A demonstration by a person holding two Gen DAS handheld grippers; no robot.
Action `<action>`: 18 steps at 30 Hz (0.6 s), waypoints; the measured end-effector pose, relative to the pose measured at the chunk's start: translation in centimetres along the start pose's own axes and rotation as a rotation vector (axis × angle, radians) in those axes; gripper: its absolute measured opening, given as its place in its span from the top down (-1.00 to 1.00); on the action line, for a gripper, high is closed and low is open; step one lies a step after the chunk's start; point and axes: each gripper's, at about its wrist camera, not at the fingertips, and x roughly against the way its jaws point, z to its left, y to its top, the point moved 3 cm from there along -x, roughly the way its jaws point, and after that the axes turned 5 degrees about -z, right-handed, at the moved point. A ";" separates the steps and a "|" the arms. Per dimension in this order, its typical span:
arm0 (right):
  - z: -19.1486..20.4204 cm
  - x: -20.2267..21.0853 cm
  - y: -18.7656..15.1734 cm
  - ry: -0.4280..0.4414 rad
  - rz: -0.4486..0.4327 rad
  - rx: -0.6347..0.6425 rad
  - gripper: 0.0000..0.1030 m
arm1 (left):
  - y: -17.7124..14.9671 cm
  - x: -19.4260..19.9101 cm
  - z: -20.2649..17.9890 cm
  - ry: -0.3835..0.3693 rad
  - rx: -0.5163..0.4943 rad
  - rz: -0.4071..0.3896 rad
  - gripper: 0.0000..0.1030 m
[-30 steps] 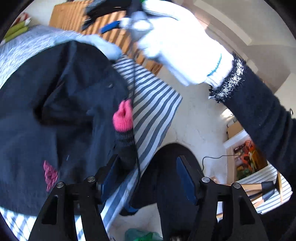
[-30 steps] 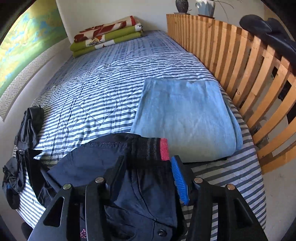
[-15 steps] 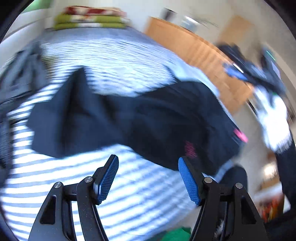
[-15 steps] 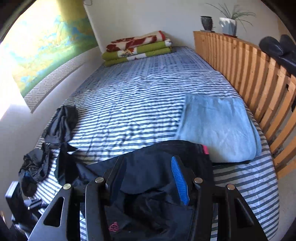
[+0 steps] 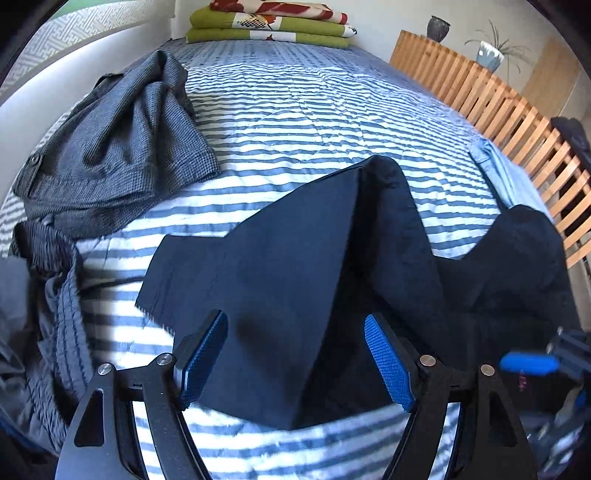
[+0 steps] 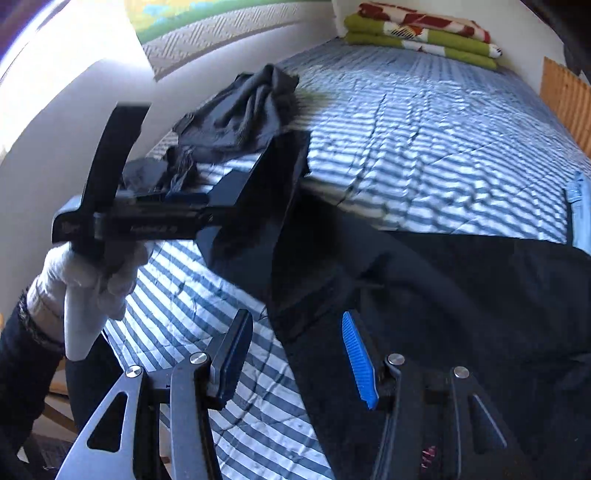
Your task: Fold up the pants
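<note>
Navy pants (image 5: pixel 288 266) lie spread on the striped bed (image 5: pixel 314 122), one leg creased into a ridge that points away from me. My left gripper (image 5: pixel 295 362) hovers over that leg near its hem. Its jaws are opening, and the cloth lies below them with neither pad pressing on it. My right gripper (image 6: pixel 295 354) stands open over the edge of the pants (image 6: pixel 461 295), with striped bedding showing beside its left pad. A white-gloved hand (image 6: pixel 92 273) holds the left tool at the left of the right wrist view. A blue pad of the right gripper's fingers (image 5: pixel 528 363) shows at the lower right.
A heap of grey clothes (image 5: pixel 110 147) lies on the left of the bed. A folded light-blue cloth (image 5: pixel 506 173) rests by the wooden slatted rail (image 5: pixel 498 107) on the right. Folded green and red blankets (image 5: pixel 269 26) are stacked at the far end.
The left gripper swung from the pants' waist end over to the leg end, and its jaws widened. The right gripper moved left along the pants, so the blue cloth slid to the view's right edge.
</note>
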 end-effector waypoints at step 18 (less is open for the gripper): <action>2.3 1.0 -0.8 -0.034 -0.040 0.094 1.00 | -4.4 11.6 5.7 -0.066 0.007 -0.088 0.95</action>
